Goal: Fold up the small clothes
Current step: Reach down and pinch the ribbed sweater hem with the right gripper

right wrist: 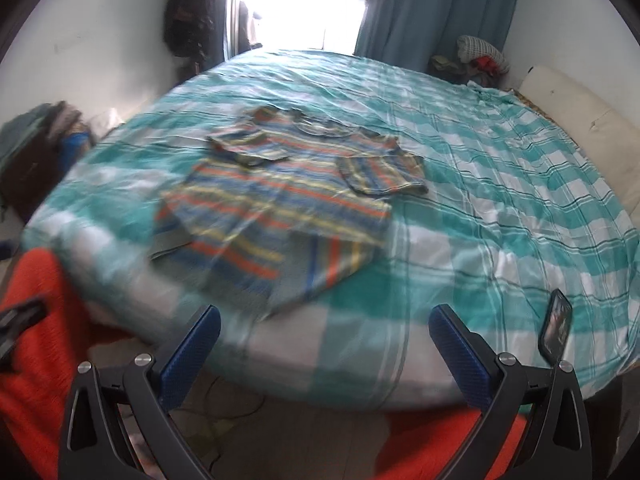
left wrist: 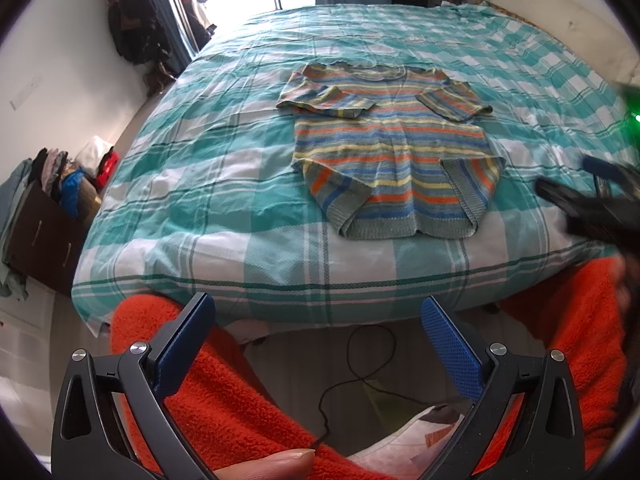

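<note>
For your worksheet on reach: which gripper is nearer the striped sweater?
Right, as a judgement. The right gripper hovers over the bed edge beside the striped sweater; the left gripper hangs short of it.

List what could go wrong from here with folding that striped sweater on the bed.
1. The striped sweater lies with its hem close to the near edge of the bed; pulling it toward the person might drag it off.
2. Both sleeves are only loosely folded in, so lifting the body may undo them.
3. A phone sits on the bed by the right gripper; a sweep there could knock it off.
</note>
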A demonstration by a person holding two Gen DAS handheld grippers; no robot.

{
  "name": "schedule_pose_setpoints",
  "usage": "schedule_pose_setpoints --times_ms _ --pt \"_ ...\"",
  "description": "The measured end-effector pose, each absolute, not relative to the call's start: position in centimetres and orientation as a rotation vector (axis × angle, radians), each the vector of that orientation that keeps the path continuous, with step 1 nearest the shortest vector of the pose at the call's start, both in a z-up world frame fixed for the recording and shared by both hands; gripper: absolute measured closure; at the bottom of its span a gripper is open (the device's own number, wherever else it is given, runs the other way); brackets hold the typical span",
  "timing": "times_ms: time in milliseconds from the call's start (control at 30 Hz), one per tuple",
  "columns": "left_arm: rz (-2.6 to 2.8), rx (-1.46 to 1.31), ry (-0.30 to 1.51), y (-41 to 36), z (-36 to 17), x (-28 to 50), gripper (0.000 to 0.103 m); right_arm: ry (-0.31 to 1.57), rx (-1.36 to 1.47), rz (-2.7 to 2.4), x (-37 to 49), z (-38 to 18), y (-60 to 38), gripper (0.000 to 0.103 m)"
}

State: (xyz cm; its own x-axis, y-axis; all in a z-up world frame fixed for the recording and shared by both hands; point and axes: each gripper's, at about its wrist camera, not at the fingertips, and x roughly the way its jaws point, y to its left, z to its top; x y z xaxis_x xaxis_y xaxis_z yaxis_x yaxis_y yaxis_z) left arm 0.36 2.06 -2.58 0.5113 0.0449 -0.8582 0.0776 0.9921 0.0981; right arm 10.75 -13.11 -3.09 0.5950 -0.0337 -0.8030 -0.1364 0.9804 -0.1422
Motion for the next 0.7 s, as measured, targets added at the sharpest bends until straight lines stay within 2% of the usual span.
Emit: schedule_pose_setpoints --times_ms 33,67,100,167,333,367,400,433,467,700 --pt "-0.016 0.127 1.034 2.1 -2.5 0.3 0.0 0.942 -0.191 0.075 12.2 -3.5 -13.3 0.002" --pt "-0.01 0.124 1.032 2.3 -2.4 0.2 0.0 0.967 -0.184 0.092 14.6 -4.9 -13.0 0.01" --pt "-0.002 0.119 1.03 2.5 -2.4 0.2 0.0 0.987 -0.179 0.095 15.9 -5.7 -12.9 0.022" --pt "0.019 0.105 1.029 3.2 -2.3 0.1 0.0 1.061 -0.141 0.11 19.5 -8.5 -12.5 0.035" --pt "0.061 0.078 1.059 4.5 -2.8 0.0 0.0 1.185 0.01 0.063 24.2 -14.1 -12.0 0.037" --pt "0.066 0.075 1.068 4.6 -3.0 0.1 0.0 1.189 0.001 0.034 24.7 -15.0 -11.9 0.041" --pt "0.07 0.073 1.077 4.9 -3.2 0.1 0.0 1.19 -0.016 0.021 24.8 -15.5 -11.9 0.06" --pt "0.072 0.071 1.081 5.0 -3.3 0.1 0.0 1.185 -0.033 0.009 24.6 -15.8 -12.1 0.074" --pt "0.074 0.069 1.08 5.1 -3.3 0.0 0.0 1.164 -0.024 -0.006 24.0 -15.6 -12.6 0.094" --pt "0.052 0.031 1.092 5.2 -3.9 0.4 0.0 1.06 0.18 -0.1 13.6 -10.8 -20.5 0.098"
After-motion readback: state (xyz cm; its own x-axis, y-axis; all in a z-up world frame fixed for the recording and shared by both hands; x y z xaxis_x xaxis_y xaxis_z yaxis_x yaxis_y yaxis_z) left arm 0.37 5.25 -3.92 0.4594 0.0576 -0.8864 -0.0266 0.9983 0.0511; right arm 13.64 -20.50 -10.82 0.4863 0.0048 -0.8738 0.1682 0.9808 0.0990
